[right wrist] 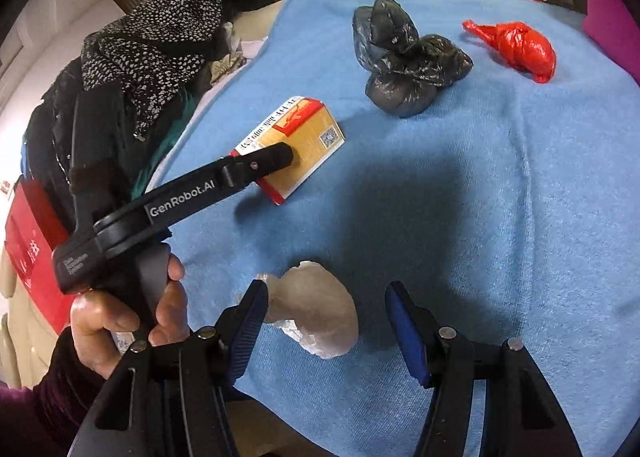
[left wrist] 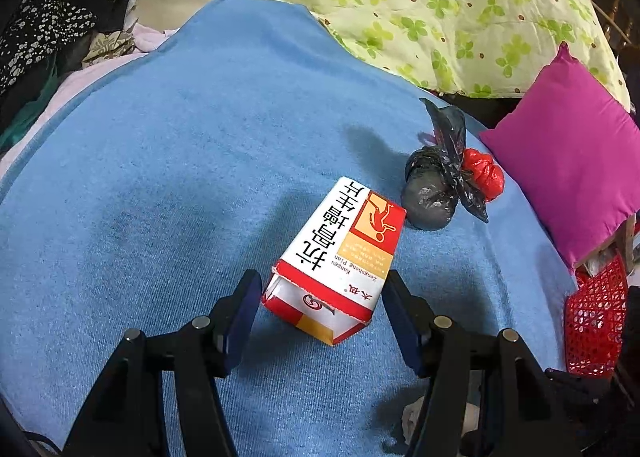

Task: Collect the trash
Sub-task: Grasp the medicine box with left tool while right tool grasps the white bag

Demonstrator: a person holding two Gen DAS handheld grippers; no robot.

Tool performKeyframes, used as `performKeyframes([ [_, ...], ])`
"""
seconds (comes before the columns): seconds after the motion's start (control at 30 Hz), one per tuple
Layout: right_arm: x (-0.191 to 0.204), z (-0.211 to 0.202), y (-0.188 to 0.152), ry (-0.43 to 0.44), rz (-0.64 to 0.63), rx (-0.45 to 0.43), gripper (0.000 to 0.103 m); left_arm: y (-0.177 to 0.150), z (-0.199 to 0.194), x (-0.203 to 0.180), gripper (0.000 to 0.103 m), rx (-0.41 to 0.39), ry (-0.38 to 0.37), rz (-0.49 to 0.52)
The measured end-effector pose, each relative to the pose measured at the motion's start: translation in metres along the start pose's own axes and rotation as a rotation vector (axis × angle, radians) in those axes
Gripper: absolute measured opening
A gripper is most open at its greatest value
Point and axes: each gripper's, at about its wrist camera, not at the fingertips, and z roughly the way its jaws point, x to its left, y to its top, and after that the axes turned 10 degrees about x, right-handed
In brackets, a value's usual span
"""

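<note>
Blue blanket (left wrist: 160,177) on the bed holds the trash. Left tool (left wrist: 320,321) sits wide around the medicine box (left wrist: 340,253), so squeezing's probably next. Right tool (right wrist: 326,321) gapes wide over a crumpled tissue (right wrist: 316,305), nearer than the box.

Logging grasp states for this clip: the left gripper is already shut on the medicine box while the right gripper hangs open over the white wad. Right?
Not quite. The left gripper is open: its jaws straddle the medicine box with gaps on both sides, as the left wrist view shows. The right gripper is indeed open at the white wad.
</note>
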Motion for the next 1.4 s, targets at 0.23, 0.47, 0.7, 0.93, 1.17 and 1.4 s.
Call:
performKeyframes([
  [0.23, -0.013, -0.023, -0.008, 0.082, 0.023, -0.076, 0.065, 0.002, -0.001, 0.001, 0.060, -0.009, -0.013, 0.014],
  [0.47, -0.008, -0.003, -0.012, 0.041, -0.011, -0.029, 0.065, 0.004, -0.010, 0.001, 0.059, -0.049, -0.017, 0.005],
  [0.7, 0.003, 0.019, -0.012, -0.016, -0.033, -0.003, 0.063, 0.003, -0.015, 0.002, 0.057, -0.059, -0.012, 0.013],
  [0.93, 0.017, 0.030, -0.017, -0.046, -0.099, 0.007, 0.039, 0.005, -0.007, 0.004, 0.058, -0.031, -0.022, -0.002],
  [1.17, 0.001, 0.013, -0.016, -0.029, -0.022, -0.056, 0.038, 0.005, 0.004, 0.007, 0.059, -0.001, -0.024, -0.021],
  [1.4, -0.018, -0.013, -0.020, -0.033, 0.065, -0.158, 0.038, 0.003, -0.006, -0.005, 0.056, -0.051, -0.023, 0.039],
])
